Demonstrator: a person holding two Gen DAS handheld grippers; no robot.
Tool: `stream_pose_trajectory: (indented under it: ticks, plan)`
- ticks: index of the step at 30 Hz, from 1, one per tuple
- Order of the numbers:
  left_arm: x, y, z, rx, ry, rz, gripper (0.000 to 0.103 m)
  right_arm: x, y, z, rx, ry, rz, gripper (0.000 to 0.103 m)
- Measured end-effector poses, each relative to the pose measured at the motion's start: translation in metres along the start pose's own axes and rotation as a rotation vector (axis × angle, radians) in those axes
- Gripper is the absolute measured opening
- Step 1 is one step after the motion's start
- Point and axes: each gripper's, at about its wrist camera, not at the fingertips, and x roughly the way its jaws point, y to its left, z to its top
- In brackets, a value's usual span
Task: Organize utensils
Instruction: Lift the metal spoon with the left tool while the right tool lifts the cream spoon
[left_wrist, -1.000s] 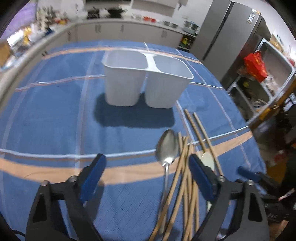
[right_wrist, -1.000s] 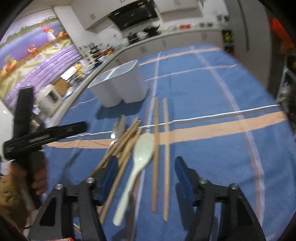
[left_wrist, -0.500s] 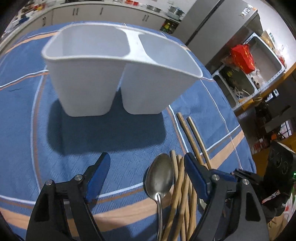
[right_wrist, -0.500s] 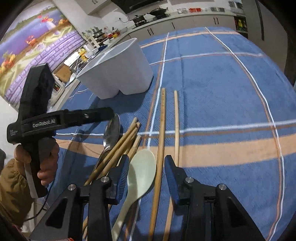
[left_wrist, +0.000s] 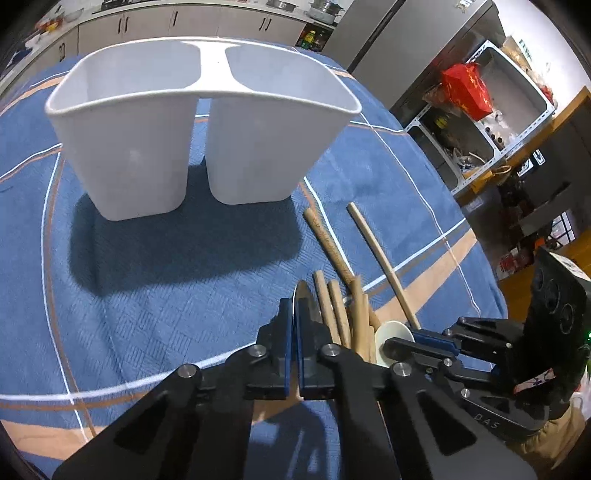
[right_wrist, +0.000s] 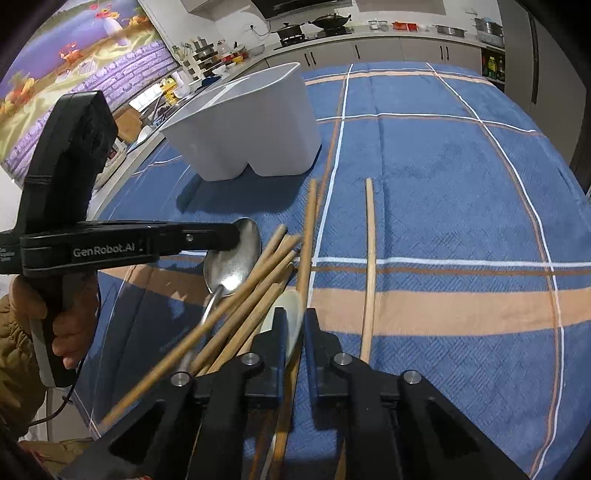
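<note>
White two-compartment holder (left_wrist: 199, 122), both cups look empty, stands at 12 o'clock on the blue checked cloth (left_wrist: 147, 295). Left gripper (left_wrist: 294, 314) jaws just closed, clamped on the metal spoon (right_wrist: 232, 262) bowl edge. Right gripper (right_wrist: 294, 332) jaws just closed, pinching the pale green spoon (right_wrist: 286, 310). Chopsticks (right_wrist: 258, 284): bundle between the spoons, roughly five; two more lie separate, (right_wrist: 308, 236) and (right_wrist: 370, 266), at 1 o'clock. Spoons: two.

A steel fridge (left_wrist: 406, 40) stands beside a red bag (left_wrist: 467, 88), with a purple mural (right_wrist: 74, 66) behind the kitchen counter (right_wrist: 369, 40).
</note>
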Motion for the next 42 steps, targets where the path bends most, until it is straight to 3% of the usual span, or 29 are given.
stream_pose_trajectory:
  ticks: [11, 28, 33, 37, 42]
  plan:
    - [-0.034, 0.0, -0.015, -0.047, -0.078, 0.028, 0.001, -0.03, -0.002, -0.003, 0.072, -0.074, 0.002, 0.005]
    - [-0.169, -0.02, -0.039, -0.024, -0.427, 0.244, 0.001, -0.105, 0.033, 0.018, 0.01, -0.288, -0.059, 0.005]
    - [-0.211, -0.014, -0.014, -0.041, -0.552, 0.286, 0.001, -0.124, 0.047, 0.056, -0.006, -0.401, -0.071, 0.004]
    - [-0.234, -0.003, 0.025, -0.063, -0.642, 0.336, 0.001, -0.13, 0.056, 0.102, 0.011, -0.507, -0.082, 0.005]
    - [-0.235, 0.007, 0.076, -0.056, -0.727, 0.427, 0.001, -0.121, 0.069, 0.158, 0.034, -0.623, -0.151, 0.005]
